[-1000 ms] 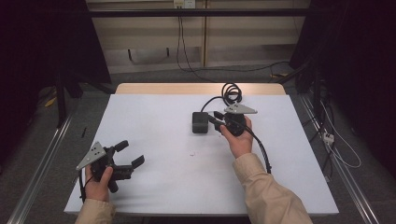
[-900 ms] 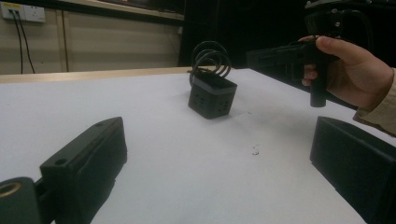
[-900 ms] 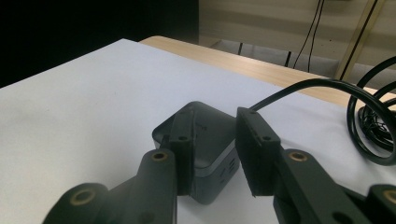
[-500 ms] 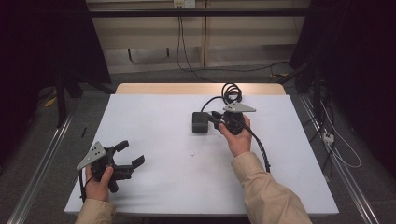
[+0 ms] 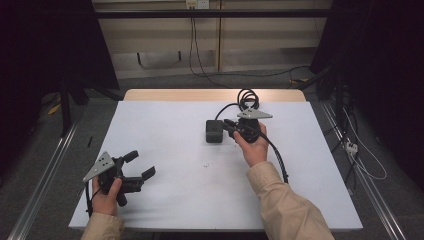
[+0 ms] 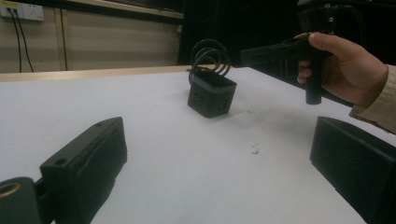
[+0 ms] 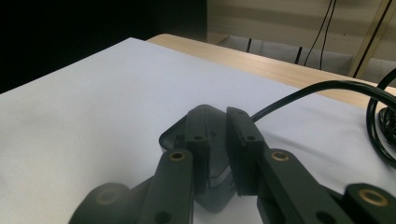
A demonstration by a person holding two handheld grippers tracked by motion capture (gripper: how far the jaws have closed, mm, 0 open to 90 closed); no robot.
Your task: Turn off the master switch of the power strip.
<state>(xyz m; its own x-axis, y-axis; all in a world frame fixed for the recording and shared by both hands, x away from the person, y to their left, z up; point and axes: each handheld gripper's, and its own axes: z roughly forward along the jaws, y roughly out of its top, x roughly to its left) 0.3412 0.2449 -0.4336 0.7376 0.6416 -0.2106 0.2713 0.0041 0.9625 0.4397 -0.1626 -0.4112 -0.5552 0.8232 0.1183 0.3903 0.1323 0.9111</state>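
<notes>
A black power adapter point(image 5: 214, 131) lies on the white table point(image 5: 165, 140), its cable coiled point(image 5: 247, 97) behind it. My right gripper point(image 5: 229, 125) hovers at the adapter's right edge. In the right gripper view the jaws point(image 7: 220, 116) have just been closing and stand a narrow gap apart above the adapter point(image 7: 173, 134), with nothing pinched between them. My left gripper point(image 5: 142, 164) rests open at the near left of the table. In the left gripper view its wide jaws point(image 6: 219, 154) frame the adapter point(image 6: 211, 95) and the right gripper point(image 6: 254, 53) farther off.
A bare wooden strip point(image 5: 210, 95) runs along the table's far edge. Metal rails point(image 5: 45, 165) flank the table on both sides. Cables point(image 5: 360, 155) lie on the floor to the right. A wall socket point(image 6: 18, 10) sits at the back.
The right gripper's jaws have drawn closer together over the adapter's edge. Both hands kept their places and the left gripper looks the same.
</notes>
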